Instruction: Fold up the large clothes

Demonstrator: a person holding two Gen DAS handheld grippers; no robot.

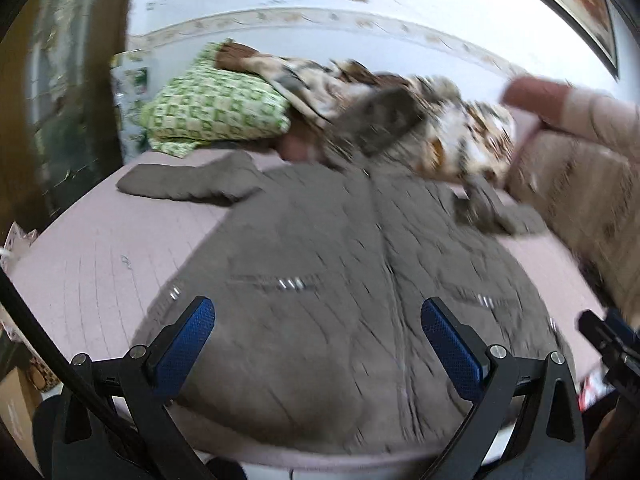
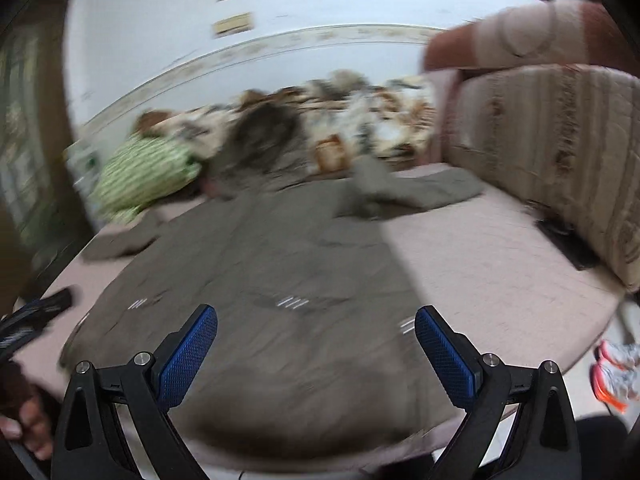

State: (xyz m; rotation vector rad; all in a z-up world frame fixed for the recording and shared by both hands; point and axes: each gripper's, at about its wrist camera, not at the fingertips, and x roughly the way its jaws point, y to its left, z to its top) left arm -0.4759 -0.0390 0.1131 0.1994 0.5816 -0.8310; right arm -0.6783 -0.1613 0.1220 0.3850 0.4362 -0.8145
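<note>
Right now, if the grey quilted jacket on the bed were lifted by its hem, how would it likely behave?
The grey quilted jacket would probably drape limply: it lies flat and creased on the bed. Its sleeve would likely dangle. The padding suggests bulk rather than weight.

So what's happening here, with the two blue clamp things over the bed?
A person holds a two-finger gripper in each hand above a grey jacket spread flat on a pink bed. The left gripper and right gripper are both open and hold nothing. They hover near the jacket's near hem. Both sleeves lie spread out to the sides, so folding does not appear to have begun. A green pillow and a patterned blanket lie at the far end.
</note>
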